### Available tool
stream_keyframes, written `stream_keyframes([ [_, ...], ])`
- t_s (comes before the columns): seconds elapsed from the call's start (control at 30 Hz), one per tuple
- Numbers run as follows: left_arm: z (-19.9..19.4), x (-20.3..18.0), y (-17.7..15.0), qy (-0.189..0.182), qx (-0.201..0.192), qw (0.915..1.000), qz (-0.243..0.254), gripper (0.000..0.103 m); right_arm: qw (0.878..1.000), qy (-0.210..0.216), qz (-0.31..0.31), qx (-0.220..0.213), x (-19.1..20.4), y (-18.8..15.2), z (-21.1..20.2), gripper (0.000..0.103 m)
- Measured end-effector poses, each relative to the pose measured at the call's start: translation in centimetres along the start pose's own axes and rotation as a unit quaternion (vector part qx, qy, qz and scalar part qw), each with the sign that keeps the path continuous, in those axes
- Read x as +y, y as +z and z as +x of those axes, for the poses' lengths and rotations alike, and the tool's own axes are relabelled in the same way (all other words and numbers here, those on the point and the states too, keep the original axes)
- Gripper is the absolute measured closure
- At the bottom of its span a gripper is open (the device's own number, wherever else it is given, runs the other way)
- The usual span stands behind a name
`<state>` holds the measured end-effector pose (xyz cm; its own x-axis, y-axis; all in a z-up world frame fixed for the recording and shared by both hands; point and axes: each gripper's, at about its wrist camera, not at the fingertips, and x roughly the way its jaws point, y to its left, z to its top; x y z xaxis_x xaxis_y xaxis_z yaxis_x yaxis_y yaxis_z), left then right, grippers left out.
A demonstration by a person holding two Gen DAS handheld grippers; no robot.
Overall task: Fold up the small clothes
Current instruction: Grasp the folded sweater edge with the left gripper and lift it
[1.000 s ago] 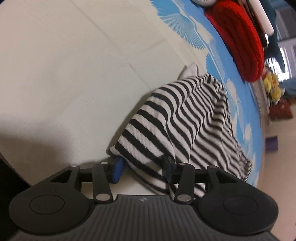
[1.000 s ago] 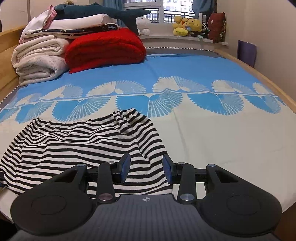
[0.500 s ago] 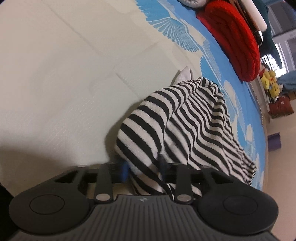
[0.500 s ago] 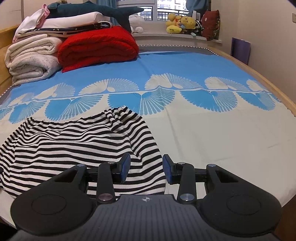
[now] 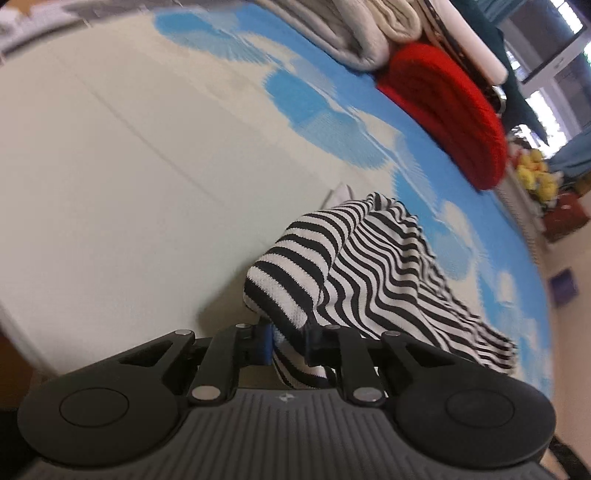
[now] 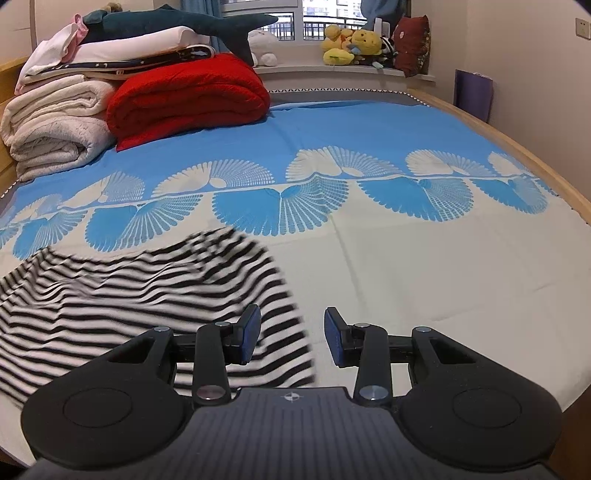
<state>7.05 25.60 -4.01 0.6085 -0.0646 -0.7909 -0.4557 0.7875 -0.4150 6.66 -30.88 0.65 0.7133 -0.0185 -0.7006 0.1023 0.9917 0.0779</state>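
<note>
A black-and-white striped garment (image 5: 376, 269) lies on the bed, and one edge of it is pulled up off the sheet. My left gripper (image 5: 290, 341) has its jaws closing on that edge, and the pads pinch the striped cloth between them. In the right wrist view the same striped garment (image 6: 140, 302) spreads over the lower left, blurred by motion. My right gripper (image 6: 291, 338) hovers open over the garment's right edge; its left pad is above the stripes, its right pad above bare sheet, and nothing is between them.
The bed sheet (image 6: 406, 258) is cream near me and blue with fan prints farther back. A red folded blanket (image 6: 188, 99), white folded blankets (image 6: 55, 125), a dark plush shark (image 6: 184, 26) and soft toys (image 6: 351, 46) sit at the far end. The wooden bed frame (image 6: 535, 162) runs along the right.
My left gripper closed on the garment's edge and rose, lifting that edge off the sheet. The garment shifted in the right wrist view; the right gripper stayed open and still.
</note>
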Motion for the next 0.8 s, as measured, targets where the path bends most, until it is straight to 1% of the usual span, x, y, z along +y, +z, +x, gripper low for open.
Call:
stream_keyframes([
  [0.1,-0.9,0.5,0.3,0.027,-0.010,0.9995,0.012,0.087,1.000,-0.002,-0.003,0.003,0.1,0.0,0.2,0.063],
  [0.2,-2.0,-0.7,0.2,0.026,-0.025,0.9985,0.041,0.087,1.000,-0.005,-0.003,0.005,-0.1,0.1,0.3,0.063],
  [0.23,-2.5,-1.8,-0.1,0.023,-0.034,0.9972,0.062,0.087,1.000,-0.006,0.000,0.005,-0.2,0.1,0.3,0.063],
  [0.3,-3.5,-4.8,-0.5,0.001,-0.056,0.9927,0.107,0.088,1.000,-0.007,0.007,0.003,-0.7,0.2,0.1,0.063],
  [0.4,-4.9,-9.8,-1.8,-0.053,-0.077,0.9815,0.167,0.088,1.000,-0.010,0.015,-0.001,-1.5,0.1,-0.2,0.063],
  [0.5,-5.5,-14.9,-4.0,-0.118,-0.074,0.9673,0.212,0.088,1.000,-0.013,0.024,-0.004,-2.5,-0.1,-0.6,0.064],
  [0.63,-5.5,-21.9,-8.3,-0.193,-0.056,0.9421,0.268,0.089,0.999,-0.017,0.033,-0.008,-3.9,-0.4,-1.2,0.064],
  [0.7,-5.0,-25.4,-11.1,-0.224,-0.034,0.9268,0.299,0.089,0.999,-0.020,0.036,-0.009,-4.5,-0.6,-1.4,0.064],
  [0.8,-3.0,-30.1,-15.8,-0.252,0.014,0.9016,0.351,0.089,0.999,-0.025,0.045,-0.010,-5.1,-0.9,-1.9,0.064],
])
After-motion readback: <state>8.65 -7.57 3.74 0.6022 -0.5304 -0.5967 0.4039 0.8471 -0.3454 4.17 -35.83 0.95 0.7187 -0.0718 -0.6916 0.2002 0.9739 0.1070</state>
